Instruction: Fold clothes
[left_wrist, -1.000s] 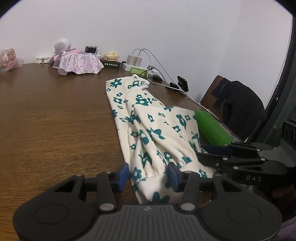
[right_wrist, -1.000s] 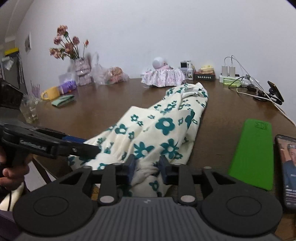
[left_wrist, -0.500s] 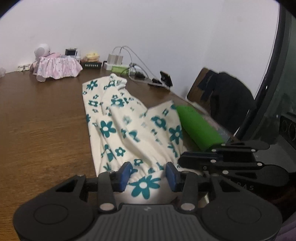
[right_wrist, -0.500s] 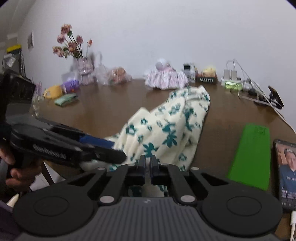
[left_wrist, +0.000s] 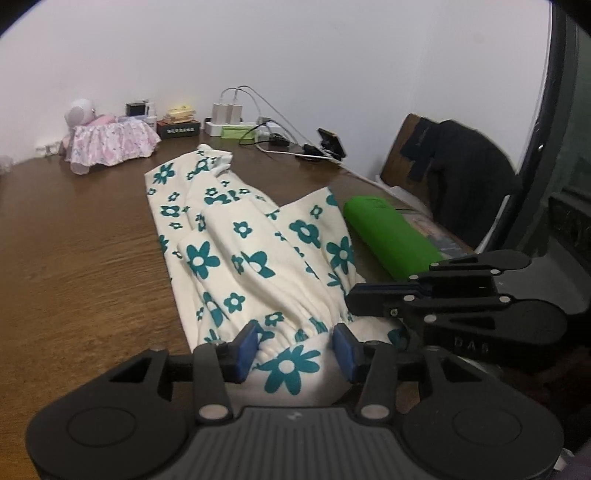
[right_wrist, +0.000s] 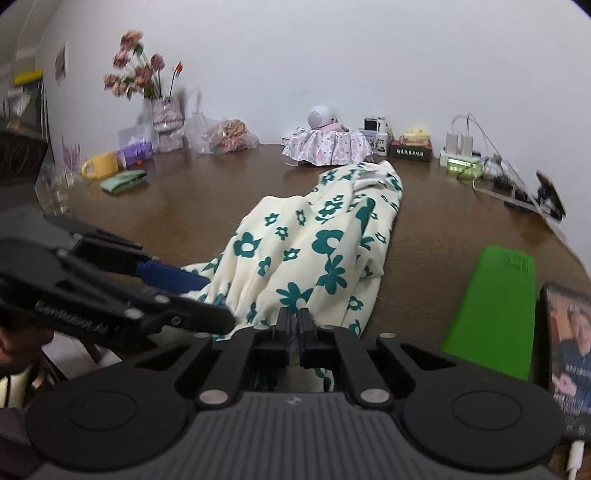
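Note:
A cream garment with teal flowers (left_wrist: 243, 236) lies lengthwise on the brown table (left_wrist: 74, 258), its gathered near hem at the front edge. My left gripper (left_wrist: 293, 352) is open, its blue pads either side of the hem. My right gripper (right_wrist: 294, 332) is shut on the garment's (right_wrist: 314, 251) near hem. Each gripper shows in the other's view: the right one (left_wrist: 454, 306) at the right, the left one (right_wrist: 122, 295) at the left.
A green flat case (left_wrist: 391, 236) and a phone (right_wrist: 569, 332) lie right of the garment. Chargers and cables (left_wrist: 236, 122), a pink frilled cover (left_wrist: 110, 144), a flower vase (right_wrist: 166, 114), a yellow mug (right_wrist: 99, 166) line the back and left. A chair with dark clothing (left_wrist: 454, 173) stands right.
My right gripper closed from open onto the garment's hem. Both views shifted and the near hem now sits between the left pads, slightly lifted and drawn toward me.

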